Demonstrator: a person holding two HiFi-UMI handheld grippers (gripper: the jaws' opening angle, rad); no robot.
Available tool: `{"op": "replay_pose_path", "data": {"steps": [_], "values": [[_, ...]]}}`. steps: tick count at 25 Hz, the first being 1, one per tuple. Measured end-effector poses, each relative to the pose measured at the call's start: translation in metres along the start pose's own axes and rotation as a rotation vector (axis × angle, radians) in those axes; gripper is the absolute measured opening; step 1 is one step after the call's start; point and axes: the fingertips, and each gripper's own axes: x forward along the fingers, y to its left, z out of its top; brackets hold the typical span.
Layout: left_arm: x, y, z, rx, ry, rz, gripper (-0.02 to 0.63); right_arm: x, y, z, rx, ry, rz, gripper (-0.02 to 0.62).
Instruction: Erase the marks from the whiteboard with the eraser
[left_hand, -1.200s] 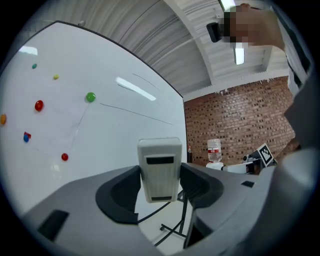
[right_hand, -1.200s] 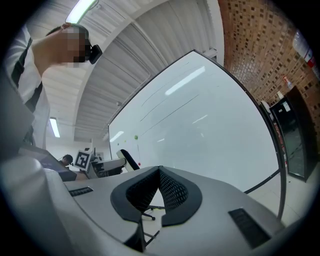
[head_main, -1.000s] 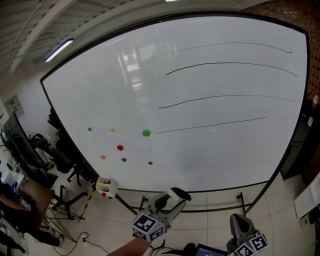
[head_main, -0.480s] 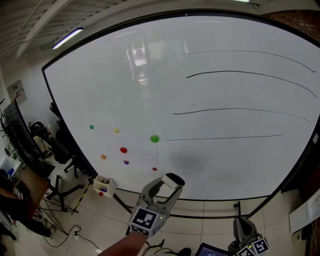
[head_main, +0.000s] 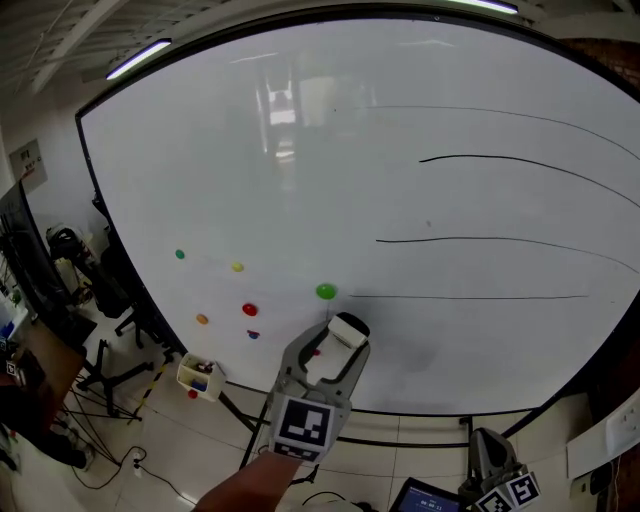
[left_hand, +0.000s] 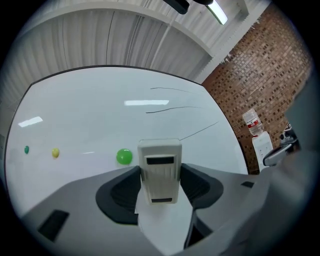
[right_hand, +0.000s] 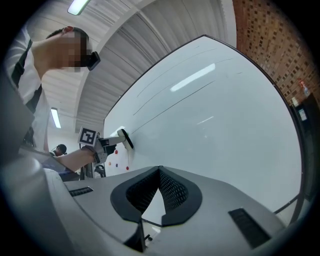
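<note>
Left gripper (head_main: 330, 356) has its fingers clamped on the eraser (head_main: 348, 330), pad turned to the whiteboard (head_main: 200, 170) just by the green magnet (head_main: 326, 292), maybe already touching, ready for the black lines (head_main: 500, 160) up right. Right gripper (head_main: 487, 462) hangs low, fingers closed on nothing. Brick wall (left_hand: 260, 75) off to the side
</note>
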Motion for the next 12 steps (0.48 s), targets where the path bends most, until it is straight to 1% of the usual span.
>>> {"op": "replay_pose_path", "data": {"steps": [3, 5, 8, 10, 12], "values": [[0.005, 0.003, 0.003, 0.016, -0.023, 0.019, 0.282, 0.01, -0.002, -0.001, -0.007, 0.006, 0.006, 0.028], [0.007, 0.006, 0.008, 0.029, -0.049, 0.051, 0.282, 0.014, -0.007, 0.002, -0.014, 0.003, 0.004, 0.028], [0.009, 0.01, 0.011, 0.025, -0.09, 0.099, 0.282, 0.015, -0.015, 0.002, -0.018, 0.006, 0.004, 0.028], [0.011, 0.011, 0.01, 0.021, -0.1, 0.123, 0.282, 0.018, -0.019, 0.002, -0.015, 0.008, 0.015, 0.028], [0.013, 0.012, 0.013, 0.011, -0.1, 0.143, 0.268, 0.023, -0.023, 0.004, -0.017, 0.008, 0.039, 0.028]]}}
